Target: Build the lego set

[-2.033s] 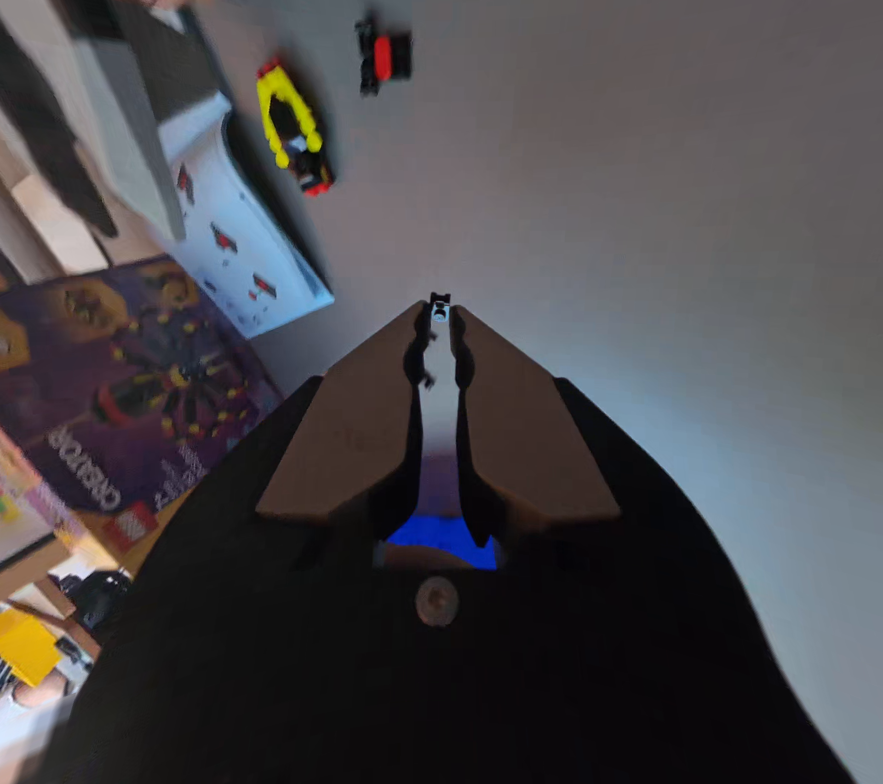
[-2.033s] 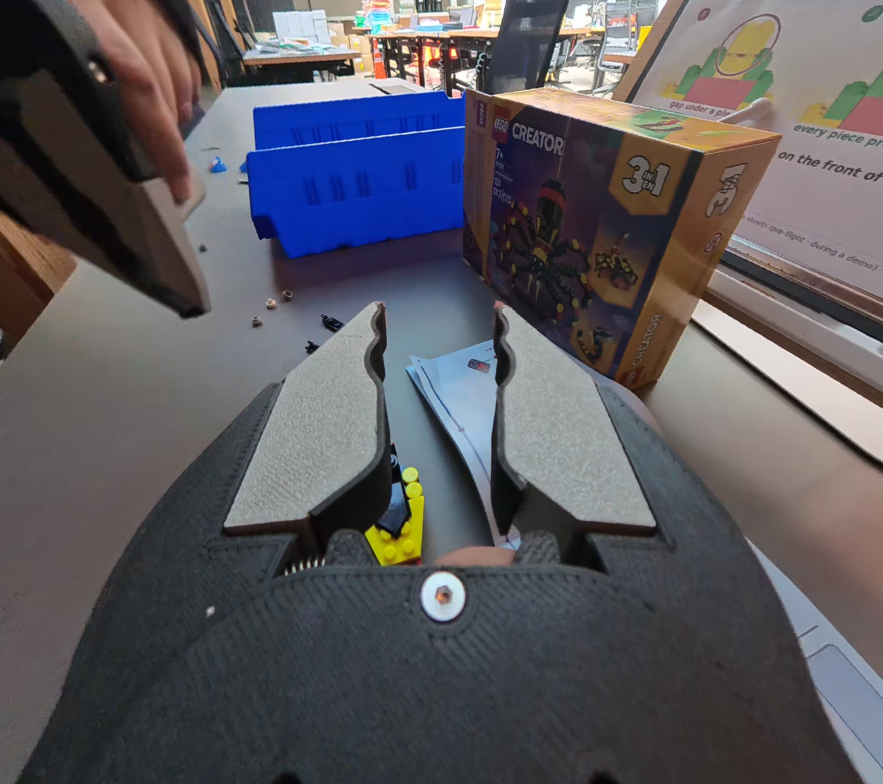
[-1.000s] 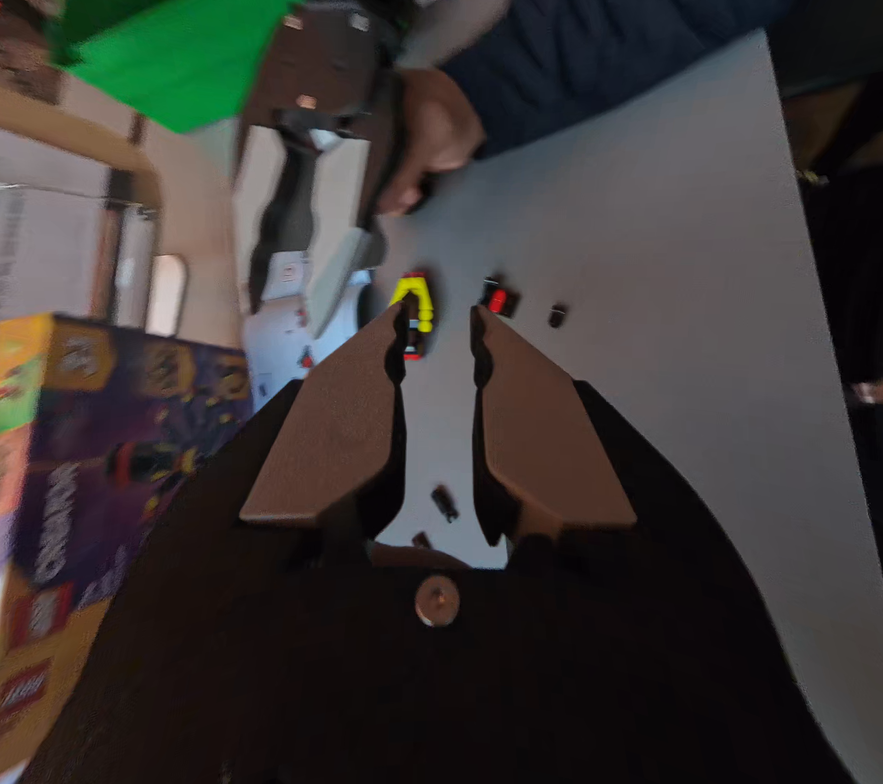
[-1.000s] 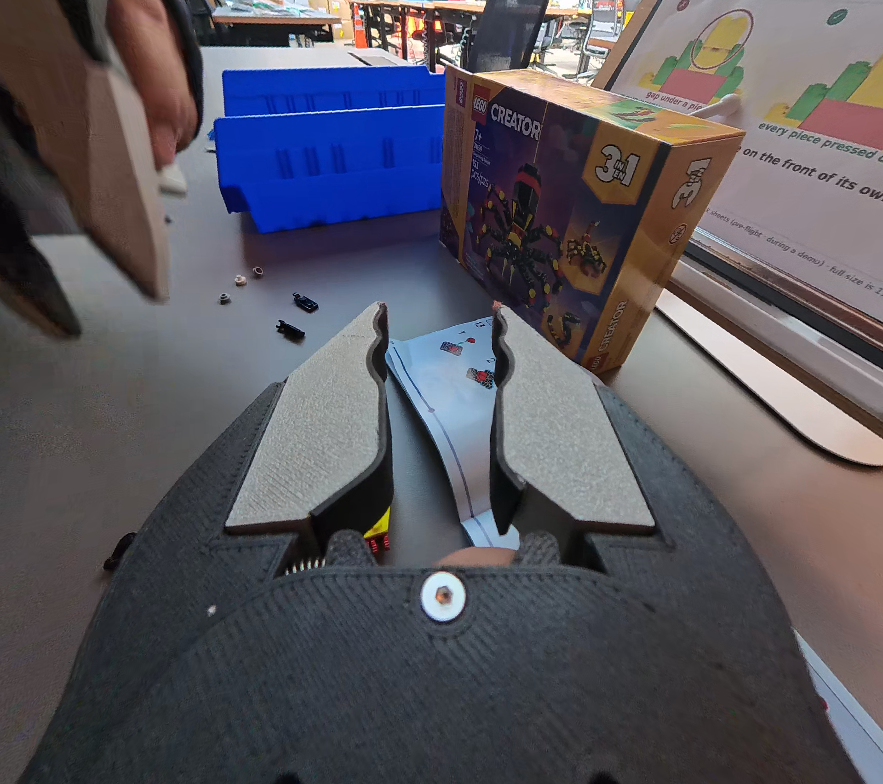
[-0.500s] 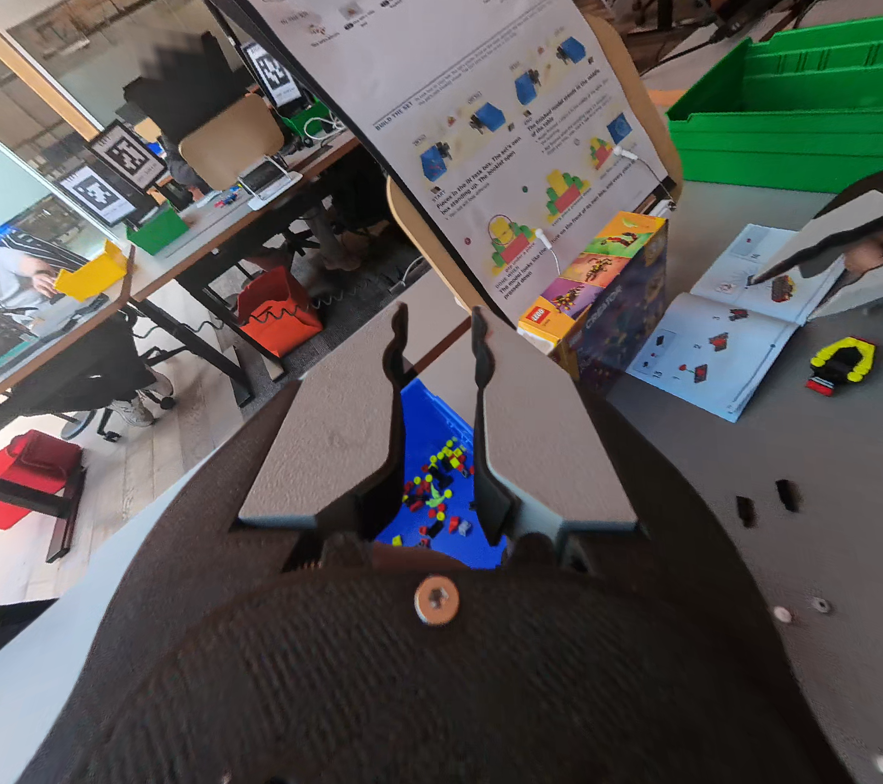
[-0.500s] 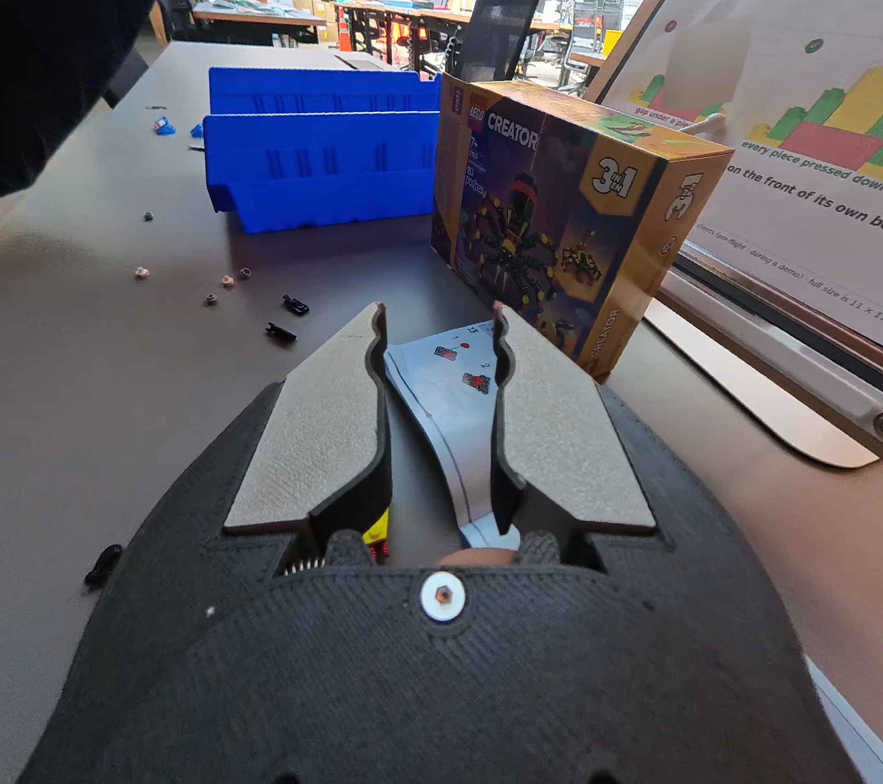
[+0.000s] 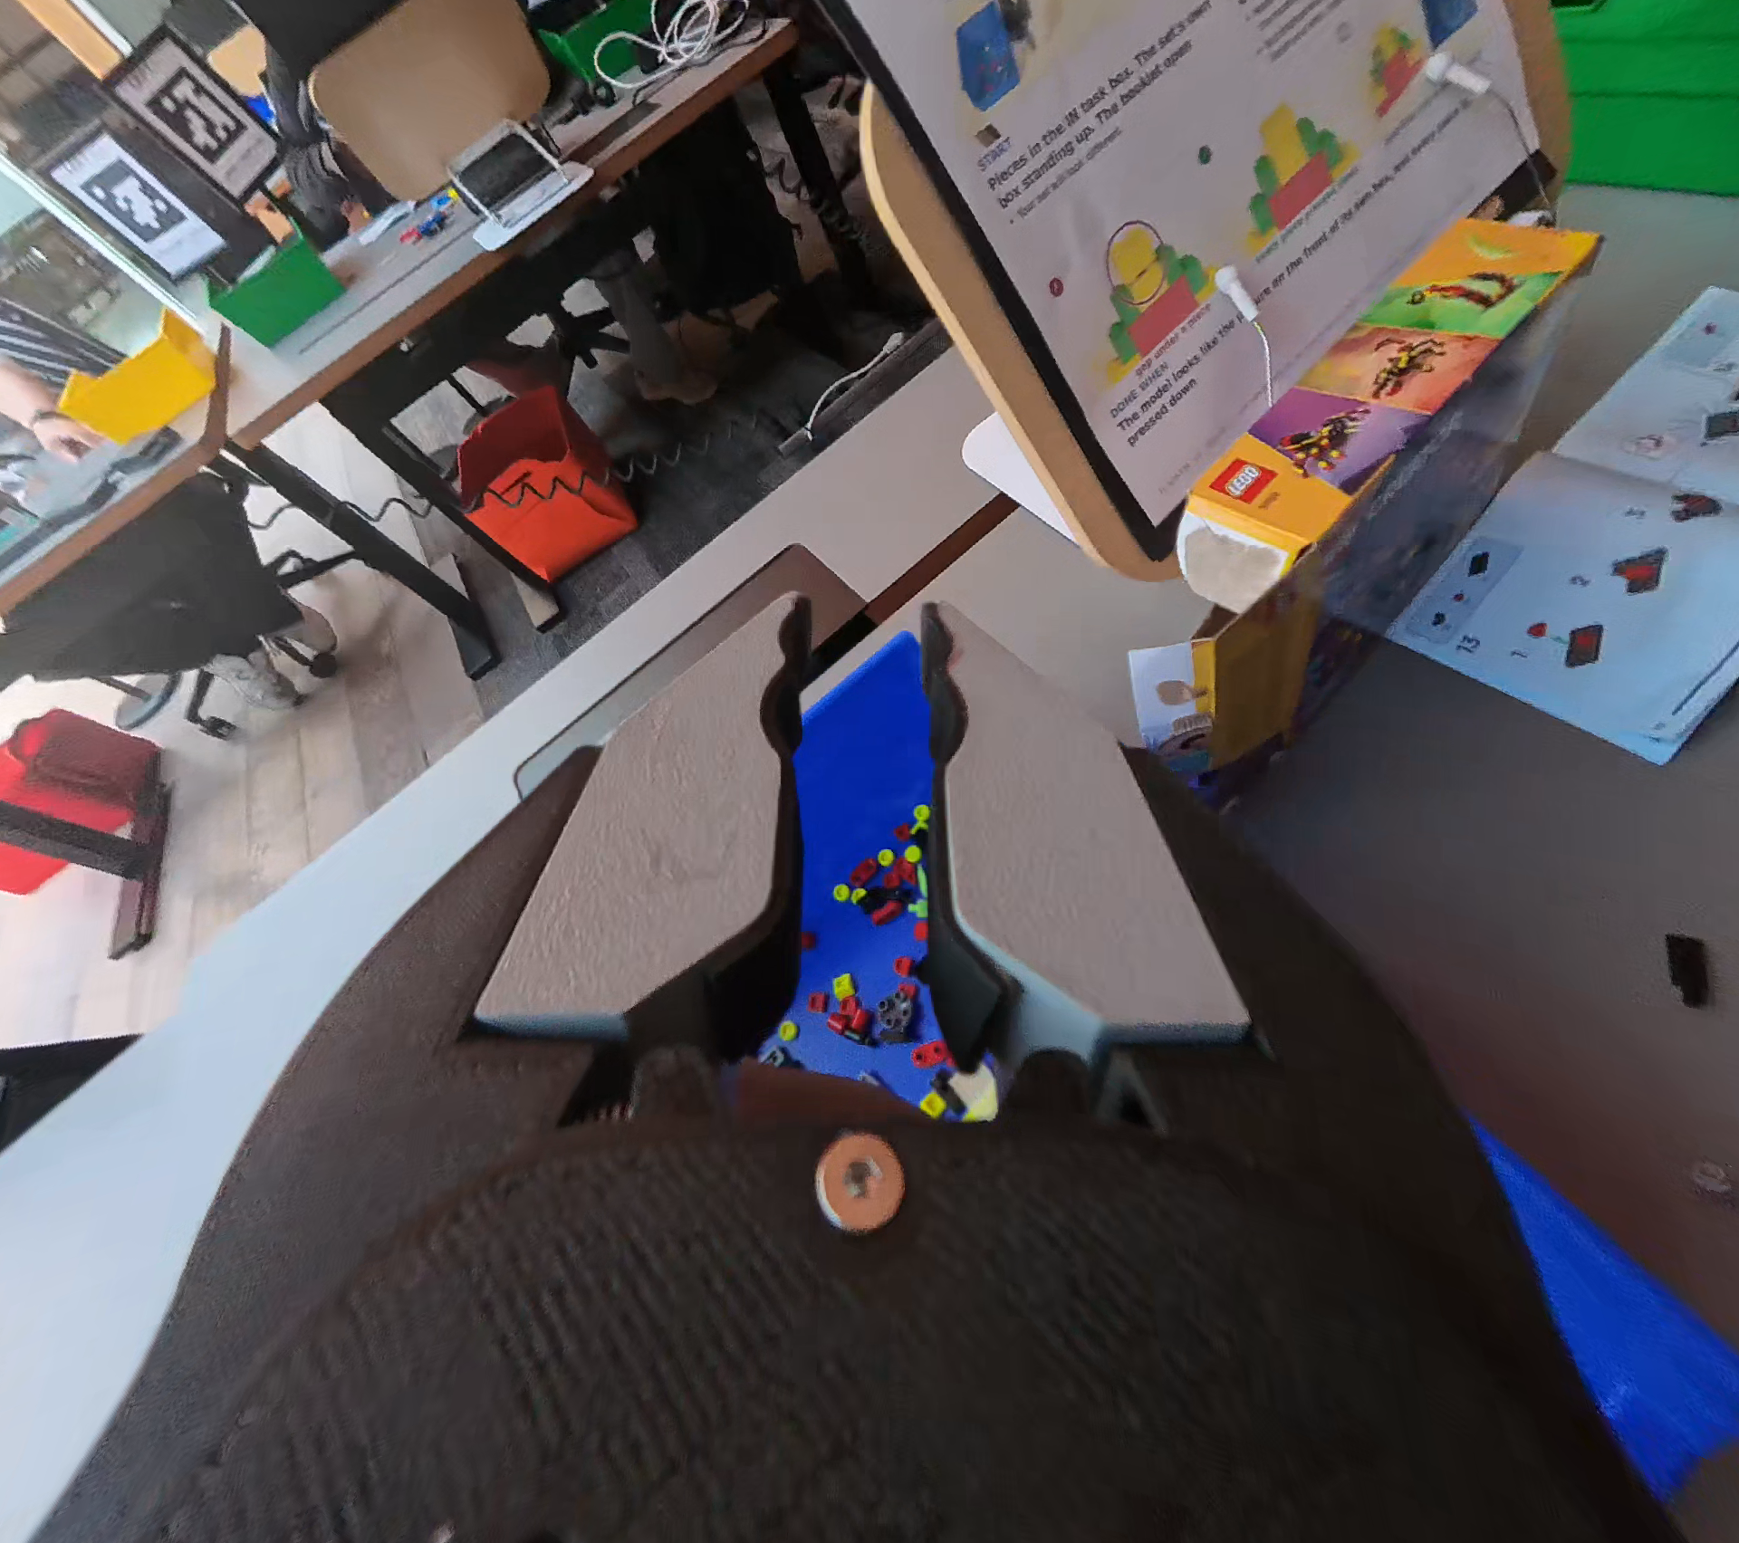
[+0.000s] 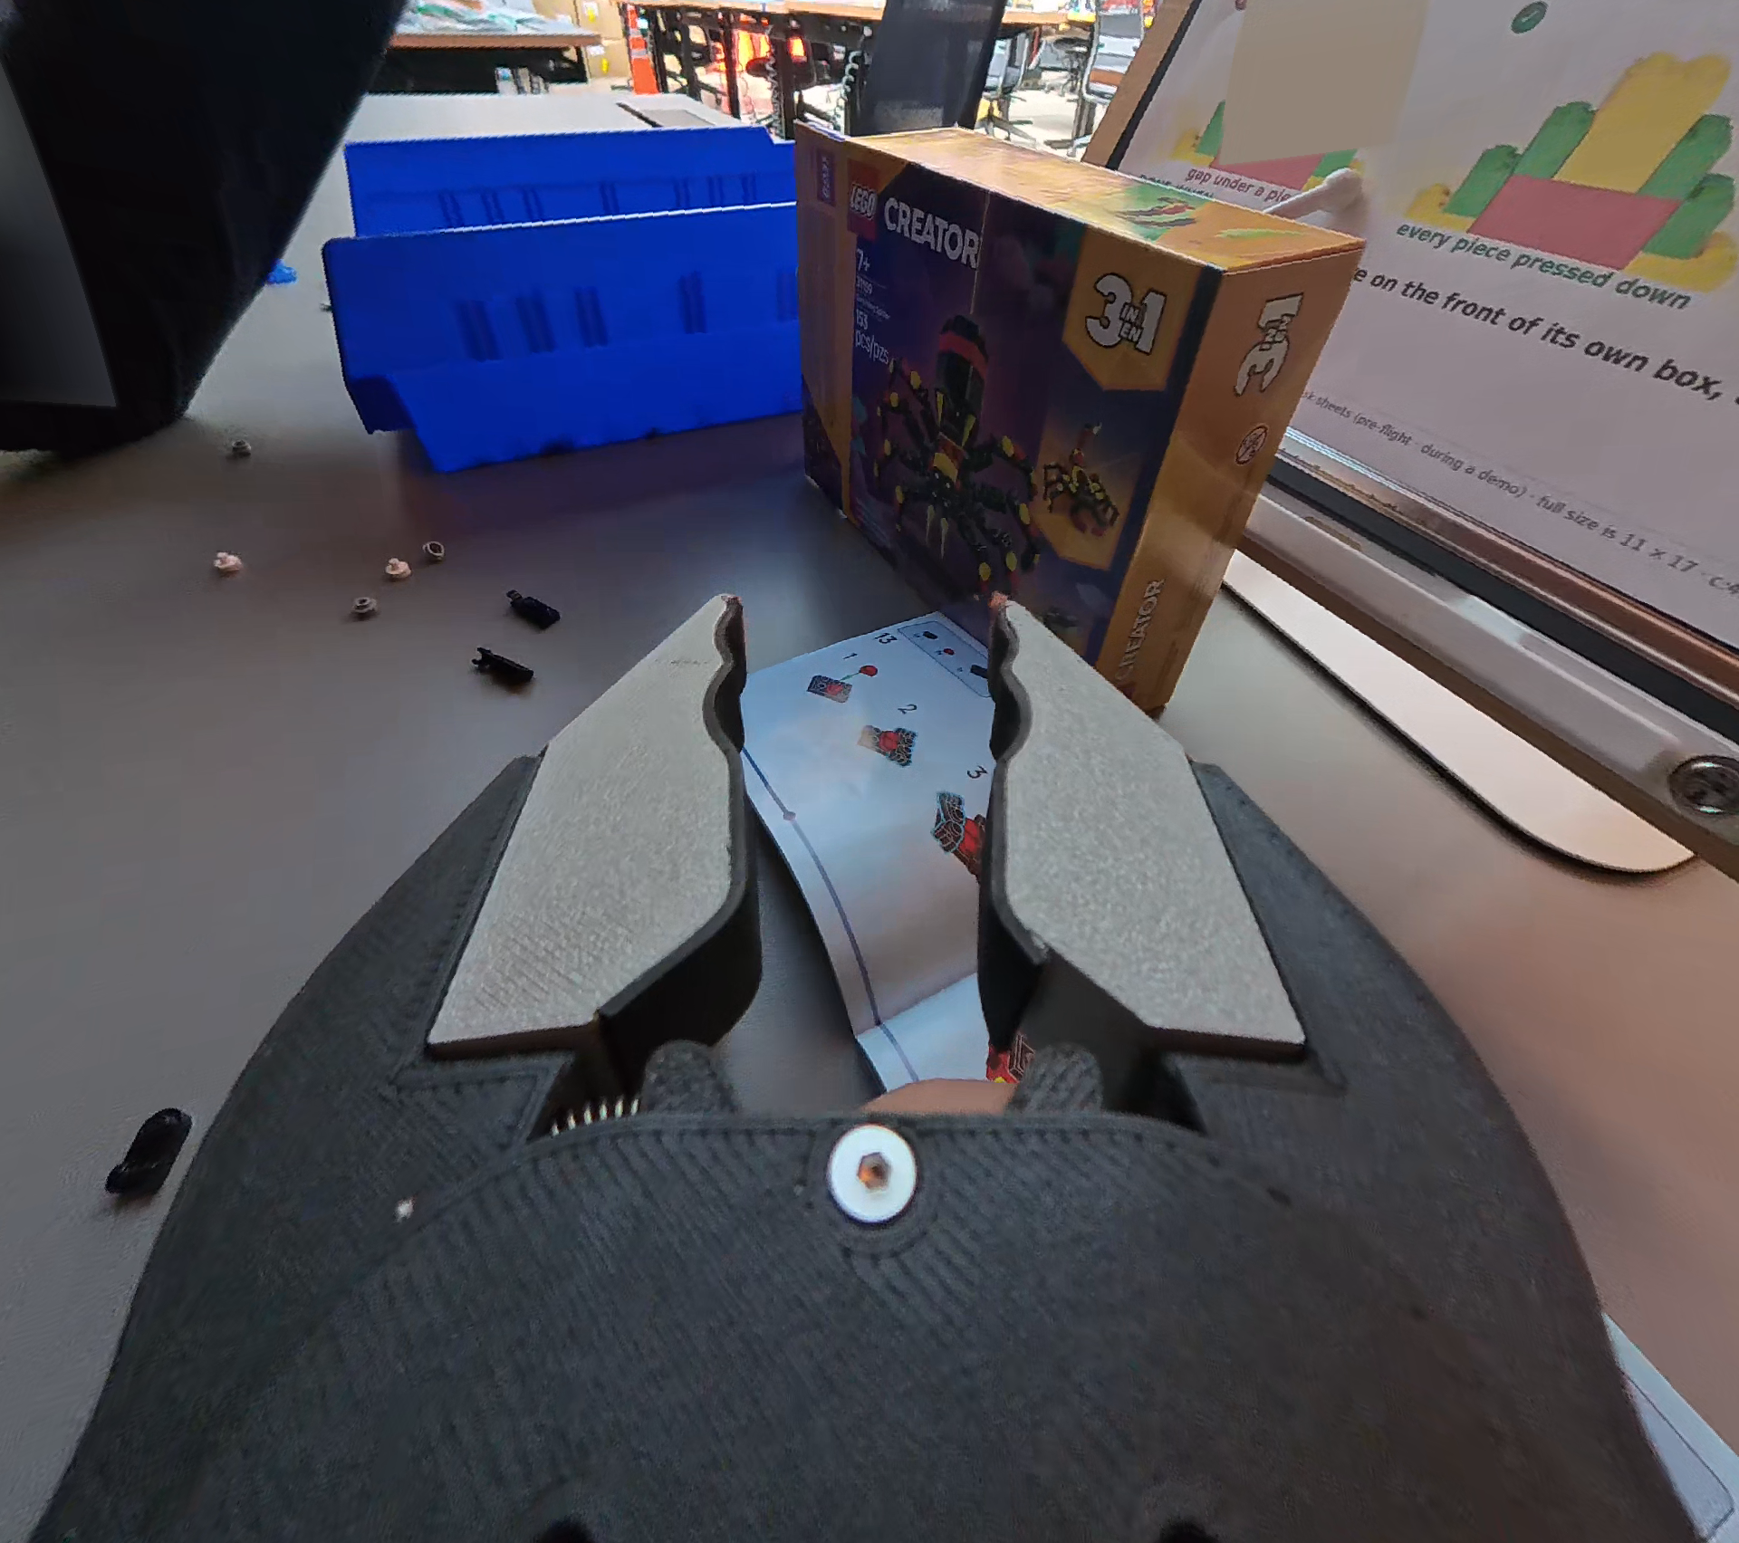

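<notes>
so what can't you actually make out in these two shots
- Loose pieces in the blue bin: left wrist view, mostly hidden behind the left gripper; shapes too small to name.
- Open booklet: right wrist view, its right part hidden by the right gripper.
- Black piece: right wrist view, partly covered by the gripper body.
- Partly built model: in neither view.

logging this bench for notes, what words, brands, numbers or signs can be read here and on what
I don't copy out writing; here is what bears it.
Orange and purple set box: brand marks and numbers, sharp.
Open booklet: step numbers, sharp.
White poster board: printed lines, sharp in the right wrist view, blurred in the left.
Black-and-white code signs: patterns, captions too small to read.
</notes>
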`<state>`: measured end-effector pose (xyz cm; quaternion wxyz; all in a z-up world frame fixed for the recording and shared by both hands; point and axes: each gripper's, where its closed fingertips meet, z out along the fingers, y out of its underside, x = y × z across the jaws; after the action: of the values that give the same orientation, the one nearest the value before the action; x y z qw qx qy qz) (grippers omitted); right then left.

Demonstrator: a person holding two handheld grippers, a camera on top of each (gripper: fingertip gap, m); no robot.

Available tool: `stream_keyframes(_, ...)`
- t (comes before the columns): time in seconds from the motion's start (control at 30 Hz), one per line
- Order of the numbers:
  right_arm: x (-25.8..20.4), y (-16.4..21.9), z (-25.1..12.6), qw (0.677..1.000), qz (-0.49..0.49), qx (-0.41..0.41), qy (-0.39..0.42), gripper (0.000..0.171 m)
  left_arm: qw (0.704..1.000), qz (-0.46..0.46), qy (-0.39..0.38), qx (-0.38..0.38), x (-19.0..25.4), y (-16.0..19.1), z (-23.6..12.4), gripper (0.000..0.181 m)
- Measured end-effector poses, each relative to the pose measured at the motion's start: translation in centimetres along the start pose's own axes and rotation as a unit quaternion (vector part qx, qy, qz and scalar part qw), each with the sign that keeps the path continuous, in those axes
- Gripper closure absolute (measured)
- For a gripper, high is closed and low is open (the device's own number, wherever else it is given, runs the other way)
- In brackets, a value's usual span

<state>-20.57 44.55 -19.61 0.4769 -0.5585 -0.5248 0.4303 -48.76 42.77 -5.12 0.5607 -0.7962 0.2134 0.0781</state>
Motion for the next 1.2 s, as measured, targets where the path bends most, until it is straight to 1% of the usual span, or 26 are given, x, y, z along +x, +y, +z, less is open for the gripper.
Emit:
stream_keyframes(0.07,0.0,0.0,0.0,1.000,-0.004,-0.001,0.005,0.122,0.999,-0.028,0.013,0.018,0.2,-0.7,0.1,0.159)
stream_keyframes(0.17,0.2,0.0,0.0,1.000,-0.005,0.001,0.014,0.120,0.999,-0.029,0.026,0.032,1.1,-1.6,-0.2,0.160)
stream_keyframes(0.3,0.5,-0.2,-0.3,1.000,-0.002,0.008,0.022,0.118,1.000,-0.012,0.019,0.007,1.5,-0.8,-0.1,0.159)
stream_keyframes(0.43,0.4,-0.1,-0.3,1.000,-0.003,0.006,0.023,0.117,1.000,-0.017,0.018,-0.001,1.5,-0.4,0.4,0.159)
stream_keyframes(0.63,0.3,0.1,-0.3,1.000,-0.001,0.000,0.020,0.116,1.000,-0.002,0.009,-0.025,1.6,0.5,1.1,0.159)
stream_keyframes(0.7,0.3,0.1,-0.2,1.000,0.000,-0.002,0.019,0.116,0.998,0.000,-0.007,-0.059,0.6,2.2,1.8,0.160)
stream_keyframes(0.8,0.2,0.2,-0.1,1.000,0.000,-0.007,0.017,0.116,0.991,0.002,-0.012,-0.130,-0.3,6.0,3.6,0.158)
stream_keyframes(0.9,0.1,0.3,-0.1,1.000,-0.003,-0.010,0.015,0.117,0.972,0.036,-0.043,-0.227,-1.6,10.7,5.4,0.156)
stream_keyframes(0.97,0.0,0.3,0.0,1.000,-0.006,-0.011,0.014,0.117,0.958,0.044,-0.036,-0.280,-1.4,13.4,6.5,0.156)
stream_keyframes(1.03,-0.1,0.4,0.0,1.000,-0.007,-0.013,0.013,0.118,0.953,0.036,-0.024,-0.300,-1.1,14.9,7.4,0.155)
stream_keyframes(1.1,-0.2,0.4,0.0,1.000,-0.009,-0.014,0.011,0.118,0.954,0.007,-0.021,-0.299,-1.1,15.8,8.5,0.153)
stream_keyframes(1.13,-0.3,0.4,0.0,1.000,-0.011,-0.014,0.009,0.118,0.953,-0.017,-0.032,-0.300,-1.4,16.3,9.0,0.161)
stream_keyframes(1.2,-0.4,0.4,0.0,1.000,-0.012,-0.015,0.007,0.119,0.946,-0.055,-0.054,-0.314,-1.9,17.5,9.8,0.165)
